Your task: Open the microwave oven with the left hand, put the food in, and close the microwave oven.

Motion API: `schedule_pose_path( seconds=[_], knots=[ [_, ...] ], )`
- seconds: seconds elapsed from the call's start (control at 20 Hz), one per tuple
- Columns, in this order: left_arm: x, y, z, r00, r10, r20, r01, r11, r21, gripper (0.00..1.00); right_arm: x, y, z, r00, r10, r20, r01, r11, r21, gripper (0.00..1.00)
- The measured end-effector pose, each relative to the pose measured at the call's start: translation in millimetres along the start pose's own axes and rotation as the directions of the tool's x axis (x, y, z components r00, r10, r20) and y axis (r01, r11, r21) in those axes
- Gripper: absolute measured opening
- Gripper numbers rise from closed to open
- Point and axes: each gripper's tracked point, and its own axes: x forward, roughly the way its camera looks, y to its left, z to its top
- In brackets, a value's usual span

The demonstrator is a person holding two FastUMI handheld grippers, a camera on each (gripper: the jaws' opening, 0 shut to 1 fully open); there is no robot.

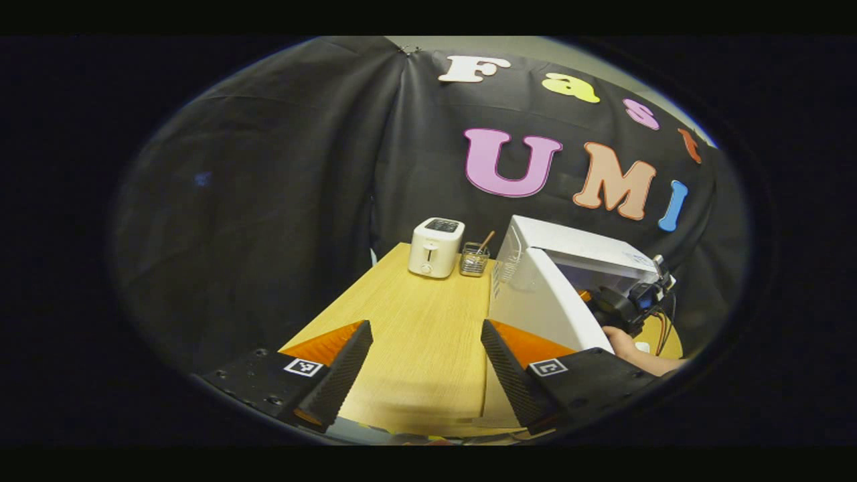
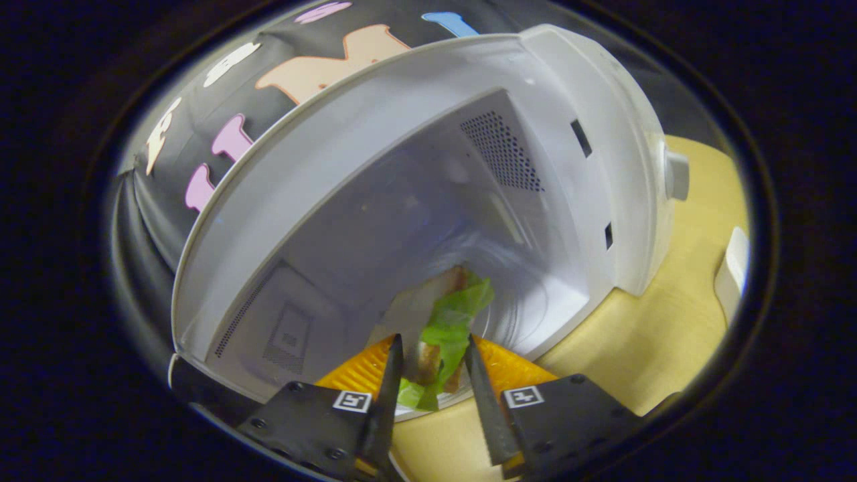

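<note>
I am holding the left gripper [image 1: 426, 365] back over the wooden surface [image 1: 428, 321], its fingers spread wide with nothing between them. Farther off on that surface a toaster [image 1: 436, 246] is standing beside a small wire holder [image 1: 474, 260] with a stick in it, and to their right the microwave [image 1: 589, 251] is sitting with its door [image 1: 546, 301] swung open toward me. Just past the door's edge, a hand [image 1: 626, 345] is holding the right gripper at the oven mouth. In the right gripper view I am pointing the right gripper [image 2: 432, 381] straight into the open cavity [image 2: 402, 234], its fingers drawn in close on either side of the sandwich [image 2: 445, 328]; they seem to be pinching its near end, though I cannot be sure both are actually pressing. The sandwich is hanging low at the cavity opening, reaching in over the glass turntable [image 2: 529, 301]. I am judging it light, soft and loosely stacked, with limp lettuce poking out, so it will squash or slide apart under a hard squeeze. I would be gripping it gently across the bread faces, not the lettuce, and lowering it flat before letting go. Farther right, a knob [image 2: 677, 175] is showing on the oven's front panel.
</note>
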Motion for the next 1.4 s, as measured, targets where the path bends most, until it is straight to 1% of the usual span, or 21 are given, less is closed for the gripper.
schedule_pose_path(
  seconds=[0.05, 0.15, 0.2, 0.35, 0.6, 0.65, 0.7, 0.75, 0.8, 0.85, 0.95, 1.0, 1.05, 1.1, 1.15, 1.2, 1.25, 1.3, 1.35, 1.4],
  knots=[
    [0, -1, 1, 1.000, -0.006, 0.001, 0.006, 1.000, 0.000, 0.93, 0, 4, -1, 1.000, 0.011, -0.004, -0.011, 1.000, -0.010, 0.53],
    [1, -5, -1, 1.000, -0.019, -0.007, 0.019, 1.000, -0.004, 0.93, -4, 7, 7, 0.999, 0.021, 0.027, -0.020, 0.999, -0.035, 0.78],
    [1, -4, -2, 1.000, -0.023, -0.010, 0.023, 1.000, -0.007, 0.95, -6, 6, 13, 0.999, 0.016, 0.048, -0.013, 0.999, -0.052, 0.90],
    [1, -6, -1, 1.000, -0.029, -0.005, 0.029, 1.000, -0.011, 0.95, -21, 7, 28, 0.997, 0.014, 0.076, -0.008, 0.997, -0.080, 0.90],
    [-3, -18, 1, 0.997, -0.073, 0.002, 0.073, 0.997, 0.003, 0.89, -65, 5, 43, 0.993, 0.029, 0.113, -0.014, 0.991, -0.136, 0.90],
    [-4, -18, 1, 0.997, -0.075, 0.002, 0.075, 0.997, 0.009, 0.83, -76, 6, 45, 0.993, 0.033, 0.114, -0.016, 0.989, -0.147, 0.90],
    [-4, -18, 0, 0.997, -0.079, 0.001, 0.079, 0.997, 0.012, 0.73, -87, 4, 46, 0.993, 0.030, 0.111, -0.013, 0.988, -0.153, 0.90],
    [-5, -17, -1, 0.997, -0.080, -0.001, 0.080, 0.997, 0.012, 0.77, -98, 2, 48, 0.993, 0.029, 0.111, -0.012, 0.987, -0.158, 0.90],
    [-4, -16, -2, 0.997, -0.079, -0.004, 0.079, 0.997, 0.011, 0.70, -110, 2, 53, 0.993, 0.034, 0.116, -0.014, 0.986, -0.167, 0.90],
    [-5, -15, -3, 0.997, -0.079, -0.009, 0.079, 0.997, 0.008, 0.65, -122, 2, 57, 0.991, 0.039, 0.125, -0.017, 0.984, -0.179, 0.90],
    [-6, -15, -7, 0.996, -0.081, -0.023, 0.081, 0.997, 0.005, 0.64, -147, 3, 68, 0.987, 0.053, 0.151, -0.020, 0.977, -0.215, 0.90],
    [-6, -14, -9, 0.996, -0.082, -0.027, 0.082, 0.997, 0.006, 0.61, -158, 5, 74, 0.984, 0.066, 0.165, -0.026, 0.972, -0.234, 0.90],
    [-8, -15, -8, 0.996, -0.086, -0.027, 0.087, 0.996, 0.008, 0.55, -165, 11, 86, 0.981, 0.074, 0.178, -0.028, 0.968, -0.249, 0.90],
    [-7, -16, -9, 0.995, -0.092, -0.030, 0.092, 0.996, 0.012, 0.55, -176, 13, 92, 0.978, 0.081, 0.192, -0.030, 0.967, -0.254, 0.90],
    [-7, -16, -11, 0.995, -0.095, -0.034, 0.096, 0.995, 0.021, 0.55, -186, 14, 95, 0.976, 0.077, 0.203, -0.023, 0.967, -0.254, 0.99],
    [-7, -19, -12, 0.994, -0.104, -0.037, 0.105, 0.994, 0.026, 0.55, -199, 7, 93, 0.974, 0.064, 0.218, -0.007, 0.968, -0.251, 0.99],
    [-7, -19, -11, 0.994, -0.104, -0.041, 0.106, 0.994, 0.039, 0.47, -208, 6, 95, 0.972, 0.058, 0.227, -0.001, 0.969, -0.246, 0.99],
    [-6, -20, -12, 0.993, -0.110, -0.041, 0.112, 0.993, 0.046, 0.50, -216, 6, 98, 0.970, 0.056, 0.235, 0.002, 0.970, -0.241, 0.99],
    [-6, -21, -12, 0.992, -0.116, -0.043, 0.118, 0.992, 0.050, 0.35, -225, 1, 97, 0.969, 0.049, 0.242, 0.012, 0.970, -0.245, 0.99],
    [-6, -22, -14, 0.992, -0.119, -0.048, 0.121, 0.991, 0.056, 0.31, -233, -3, 97, 0.968, 0.039, 0.247, 0.025, 0.967, -0.252, 0.99]
  ],
)
